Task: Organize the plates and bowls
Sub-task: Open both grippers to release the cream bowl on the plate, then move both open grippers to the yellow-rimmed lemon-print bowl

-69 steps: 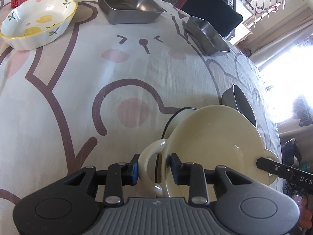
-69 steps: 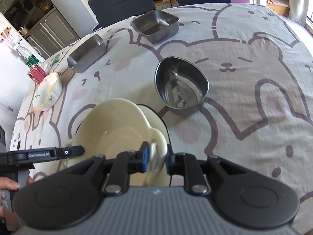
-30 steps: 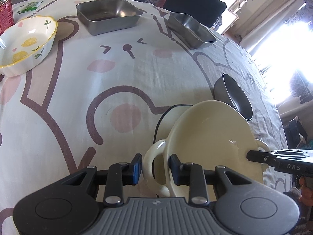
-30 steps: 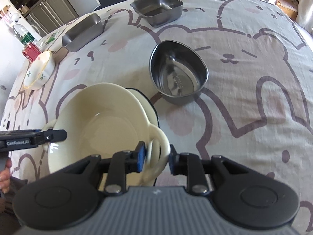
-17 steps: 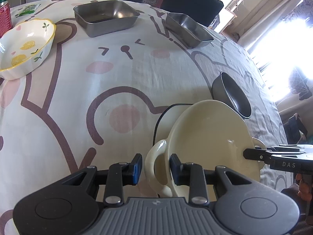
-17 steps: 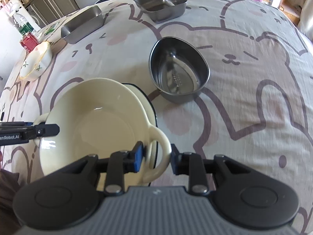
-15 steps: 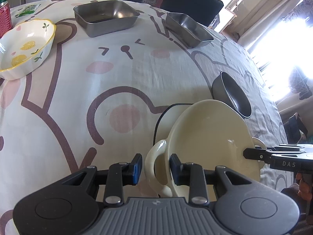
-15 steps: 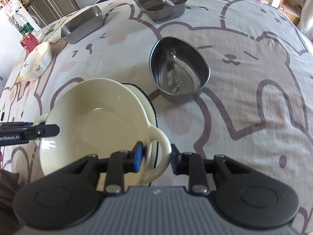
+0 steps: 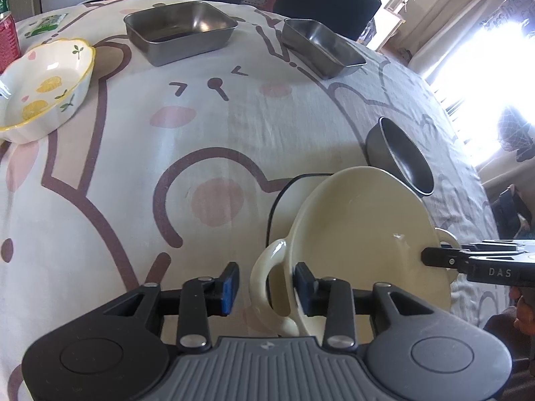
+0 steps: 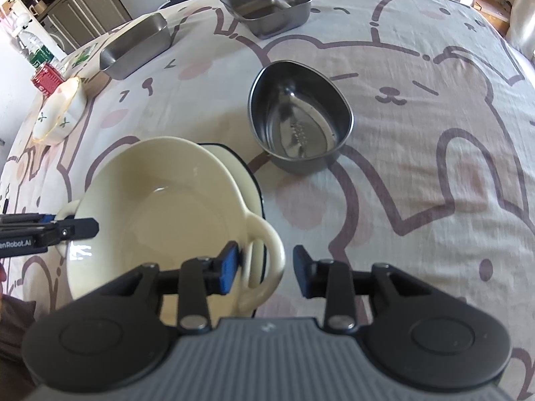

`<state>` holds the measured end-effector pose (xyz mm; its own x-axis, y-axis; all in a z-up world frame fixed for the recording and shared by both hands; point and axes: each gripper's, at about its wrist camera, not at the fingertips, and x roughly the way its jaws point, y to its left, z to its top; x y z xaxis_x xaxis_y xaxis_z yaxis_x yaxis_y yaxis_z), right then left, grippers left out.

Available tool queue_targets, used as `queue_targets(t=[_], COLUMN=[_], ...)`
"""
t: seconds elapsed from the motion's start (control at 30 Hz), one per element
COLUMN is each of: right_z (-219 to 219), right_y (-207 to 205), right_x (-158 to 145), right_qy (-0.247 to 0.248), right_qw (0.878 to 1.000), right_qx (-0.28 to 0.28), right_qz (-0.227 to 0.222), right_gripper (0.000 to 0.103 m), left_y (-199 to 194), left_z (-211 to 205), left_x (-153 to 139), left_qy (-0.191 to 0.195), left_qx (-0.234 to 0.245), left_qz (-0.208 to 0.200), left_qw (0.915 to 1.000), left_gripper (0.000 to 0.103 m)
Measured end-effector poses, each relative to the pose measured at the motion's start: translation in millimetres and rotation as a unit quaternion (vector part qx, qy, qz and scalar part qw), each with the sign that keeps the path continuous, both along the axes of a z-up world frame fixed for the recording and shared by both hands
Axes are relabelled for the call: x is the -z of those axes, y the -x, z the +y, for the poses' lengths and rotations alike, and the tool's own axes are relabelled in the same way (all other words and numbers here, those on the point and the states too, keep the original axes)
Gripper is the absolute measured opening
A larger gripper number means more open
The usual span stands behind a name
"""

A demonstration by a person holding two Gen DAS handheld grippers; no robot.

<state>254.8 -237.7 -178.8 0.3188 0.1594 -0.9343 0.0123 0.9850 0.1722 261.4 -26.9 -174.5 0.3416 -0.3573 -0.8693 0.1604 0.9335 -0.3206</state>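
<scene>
Looking along the left gripper (image 9: 265, 282), its jaws are opening around one loop handle of the cream bowl (image 9: 361, 234): the handle stands between the two blue pads, the right pad close against the bowl's wall, the left pad clear of the handle. The bowl sits on a cream plate (image 9: 284, 200) with a dark rim, on the bear-print cloth (image 9: 133, 173). At the bowl's far handle the right gripper (image 9: 431, 256) reaches in from the right edge. Beyond the bowl lies an oval steel bowl (image 9: 401, 157). Farther back stand two steel trays, one (image 9: 180, 33) at centre and one (image 9: 321, 46) to its right. A lemon-print dish (image 9: 43, 87) rests at the left edge.

From the right wrist view, the right gripper (image 10: 267, 267) is also opening, with the bowl's (image 10: 167, 207) near handle between its pads; the left pad is just beside the handle and the right pad stands apart from it. The plate (image 10: 247, 173) shows under the bowl's far side. The left gripper (image 10: 90, 227) comes in from the left at the opposite handle. The oval bowl (image 10: 301, 127) lies just beyond, the trays (image 10: 267, 3) (image 10: 137, 46) farther off, and the lemon dish (image 10: 60, 110) near the left edge beside a red can (image 10: 46, 78).
</scene>
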Motion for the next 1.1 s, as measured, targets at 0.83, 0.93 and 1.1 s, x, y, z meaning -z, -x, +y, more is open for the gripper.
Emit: queue_targets(t=[0.83,0.93,1.1], right_z=[3.9,6.1,17.5], right_y=[9.2,10.5,7.1], right_x=[-26.8,-39.3,-60.9], right_qy=[0.0,0.007,-0.006], right_qw=[0.997,0.994,0.985], right_qx=[-0.016,-0.012,-0.003], right_qz=[-0.076,-0.111,-0.174], right_gripper=[0.103,0.103,0.103], left_y=[-2.3,-5.8,-14.5], left_z=[15.0,31.1,72.0], left_x=[-38.0,-54.0,-71.4], left_qy=[0.008,0.016,0.028], left_qx=[-0.011,-0.035,-0.11], left_qz=[-0.06,-0.09,-0.127], left_qw=[0.9981,0.9952,0.9854], left_gripper=[0.103,0.103,0.103])
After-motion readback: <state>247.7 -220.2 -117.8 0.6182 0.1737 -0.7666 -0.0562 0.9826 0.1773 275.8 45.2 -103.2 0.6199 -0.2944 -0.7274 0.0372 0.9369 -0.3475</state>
